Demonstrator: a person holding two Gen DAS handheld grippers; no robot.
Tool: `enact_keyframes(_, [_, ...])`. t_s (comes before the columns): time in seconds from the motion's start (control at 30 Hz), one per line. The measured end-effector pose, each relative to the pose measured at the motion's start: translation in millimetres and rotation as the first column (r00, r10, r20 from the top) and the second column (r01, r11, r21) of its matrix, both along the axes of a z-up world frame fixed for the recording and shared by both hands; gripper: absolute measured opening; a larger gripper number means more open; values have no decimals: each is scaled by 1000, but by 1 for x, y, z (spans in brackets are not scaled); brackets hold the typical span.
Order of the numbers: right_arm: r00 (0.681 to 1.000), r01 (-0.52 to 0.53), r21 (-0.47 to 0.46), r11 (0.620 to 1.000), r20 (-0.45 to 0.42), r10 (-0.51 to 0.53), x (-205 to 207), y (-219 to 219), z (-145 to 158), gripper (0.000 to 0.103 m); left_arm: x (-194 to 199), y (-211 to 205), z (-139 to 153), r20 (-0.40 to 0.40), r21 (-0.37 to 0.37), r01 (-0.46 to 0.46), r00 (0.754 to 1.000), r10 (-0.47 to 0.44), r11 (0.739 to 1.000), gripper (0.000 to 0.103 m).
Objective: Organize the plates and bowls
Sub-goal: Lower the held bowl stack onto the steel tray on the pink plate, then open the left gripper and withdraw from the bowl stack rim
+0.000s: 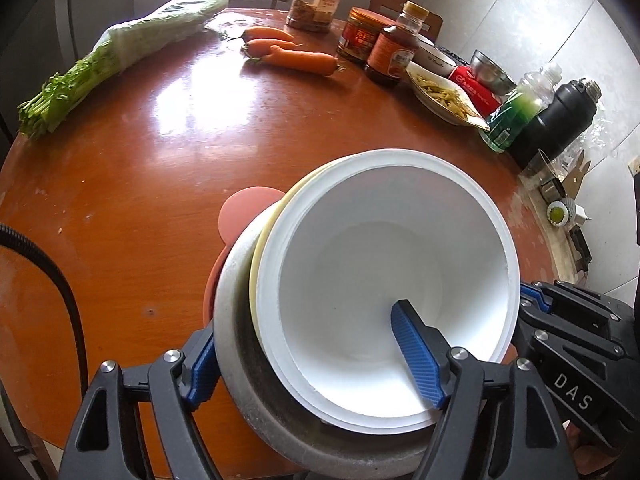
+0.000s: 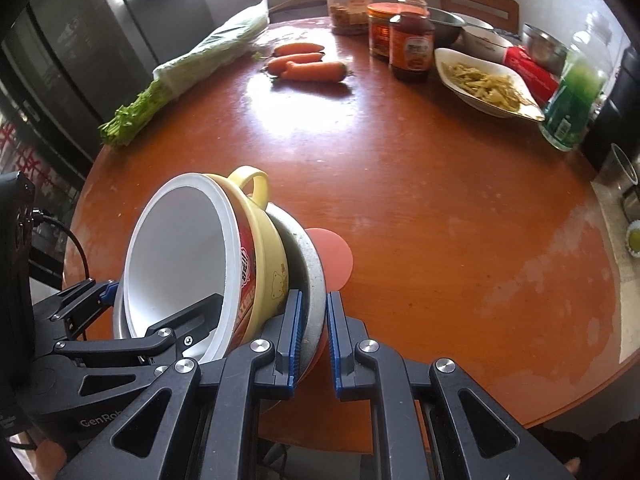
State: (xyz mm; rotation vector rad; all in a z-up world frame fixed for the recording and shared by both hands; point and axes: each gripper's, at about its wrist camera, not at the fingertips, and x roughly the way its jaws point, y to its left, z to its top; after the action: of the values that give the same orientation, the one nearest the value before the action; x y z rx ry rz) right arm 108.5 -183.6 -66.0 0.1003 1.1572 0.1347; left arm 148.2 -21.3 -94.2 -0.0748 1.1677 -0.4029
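A nested stack is tilted over the round wooden table: a white paper bowl (image 1: 372, 248) inside a yellow handled bowl (image 2: 262, 256), inside a grey bowl (image 1: 236, 292), on a pink plate (image 1: 244, 210). My left gripper (image 1: 316, 356) is shut across the stack's near rims, one blue finger inside the white bowl and one outside the grey bowl. My right gripper (image 2: 312, 344) is shut on the rims of the grey bowl (image 2: 310, 276) and the pink plate (image 2: 334, 258). The left gripper (image 2: 160, 312) also shows in the right wrist view.
Three carrots (image 2: 306, 65) and a bagged bunch of greens (image 2: 180, 76) lie at the table's far side. Jars (image 2: 412, 46), a dish of food (image 2: 486, 82), metal bowls, a green bottle (image 2: 572, 100) and a black flask (image 1: 558, 120) crowd the far right edge.
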Motion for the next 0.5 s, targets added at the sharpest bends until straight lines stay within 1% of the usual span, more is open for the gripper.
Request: enact_keyframes(0.5, [1000,26,0,1000,5,-26,-5,-23,1,13,-1,-22,0,-4,6,22,1000,-22,1000,79])
